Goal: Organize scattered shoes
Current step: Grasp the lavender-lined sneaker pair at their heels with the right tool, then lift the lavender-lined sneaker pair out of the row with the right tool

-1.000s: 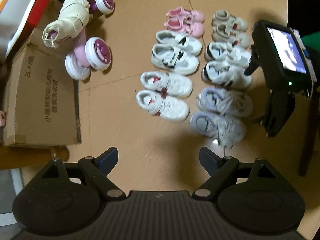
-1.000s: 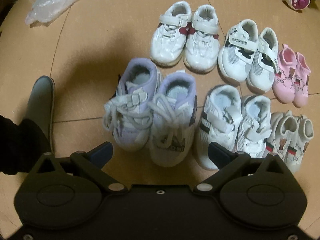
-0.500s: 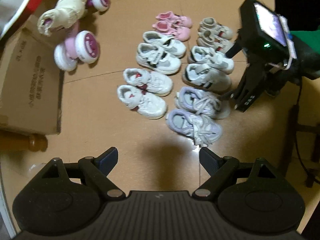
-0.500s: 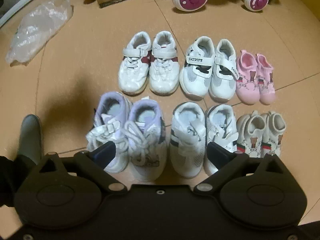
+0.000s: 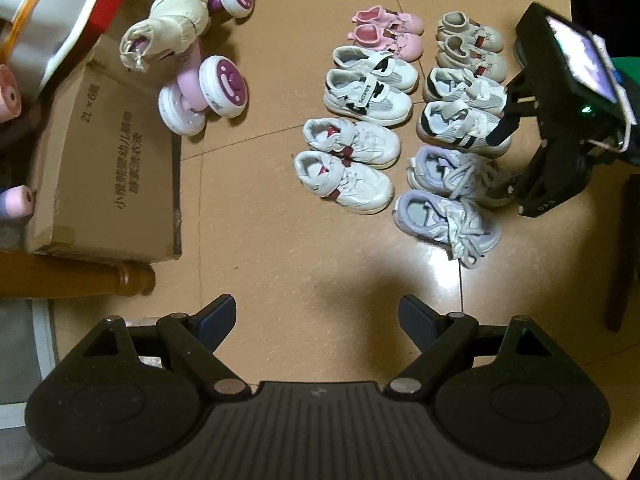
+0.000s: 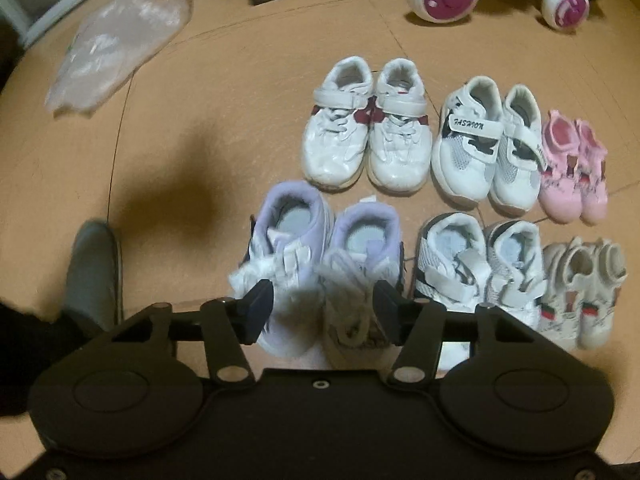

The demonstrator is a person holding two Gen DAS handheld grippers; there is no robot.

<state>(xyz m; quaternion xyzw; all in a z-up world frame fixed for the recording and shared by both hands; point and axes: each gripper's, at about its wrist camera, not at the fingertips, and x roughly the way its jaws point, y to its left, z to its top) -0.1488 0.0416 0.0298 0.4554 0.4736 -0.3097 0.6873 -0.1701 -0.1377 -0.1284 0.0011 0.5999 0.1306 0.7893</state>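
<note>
Lilac shoe pair (image 6: 324,264) sits right under R gripper (image 6: 323,310), toes toward it, jaws closing w/ laces between; L gripper (image 5: 316,316) wide, empty.

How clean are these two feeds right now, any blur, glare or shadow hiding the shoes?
Left wrist view: sharp, with glare on the floor beside the lavender shoes and a shadow patch below them. Right wrist view: motion-blurred, worst on the lavender laces; a dark shadow lies left of the shoes. Both bend straight lines at the edges.

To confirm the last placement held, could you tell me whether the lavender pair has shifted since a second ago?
No. The lavender pair still sits beside the black-striped pair, its nearer shoe's laces ending at the same floor seam.
</note>
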